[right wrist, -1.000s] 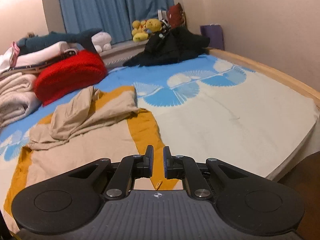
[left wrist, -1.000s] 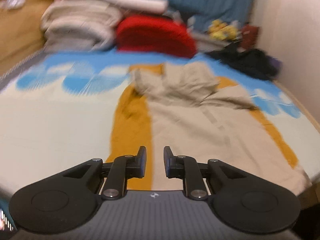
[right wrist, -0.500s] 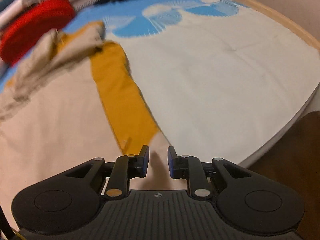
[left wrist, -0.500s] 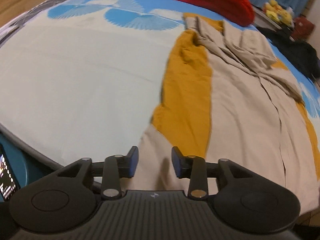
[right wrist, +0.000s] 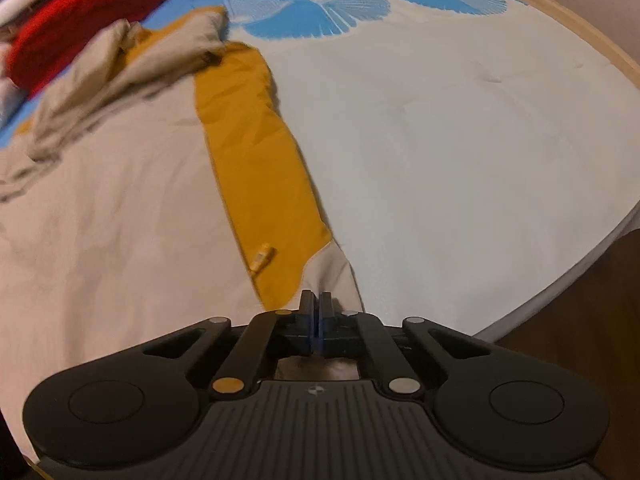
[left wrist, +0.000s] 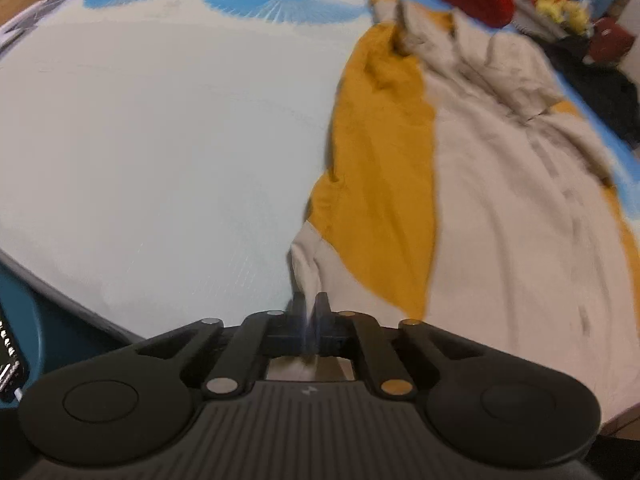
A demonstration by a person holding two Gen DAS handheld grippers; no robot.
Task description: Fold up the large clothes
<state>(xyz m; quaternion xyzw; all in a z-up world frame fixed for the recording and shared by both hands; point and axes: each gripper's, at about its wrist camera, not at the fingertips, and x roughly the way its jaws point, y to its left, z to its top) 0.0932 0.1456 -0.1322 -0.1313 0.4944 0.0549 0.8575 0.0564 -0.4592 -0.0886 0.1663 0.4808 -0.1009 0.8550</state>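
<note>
Large beige-and-mustard cotton garment [left wrist: 500,208] lay spread flat on the bed with the white-and-blue fan-print cover [left wrist: 160,140], hem end nearest the person, collar end bunched far off beside a red knitted bundle [right wrist: 80,12].

Left gripper [left wrist: 310,304]: jaws drawn nearly together, a fold of beige hem corner pinched between them; cloth rose into the gap.

Right gripper [right wrist: 319,306]: jaws closed to a thin slit over the opposite beige hem corner; cloth showed beneath the linkage, so it appeared gripped, though the pinch itself was mostly hidden.

Each gripper sat at its own side's corner. The garment's long axis ran straight away from both sets of jaws, hem to collar. Judgement: the coming fold would likely carry the hem forward along that axis toward the collar; both corners needed to travel evenly to keep the edge square.

A small yellow tag [right wrist: 262,258] lay on the mustard panel just ahead of the right jaws.
</note>
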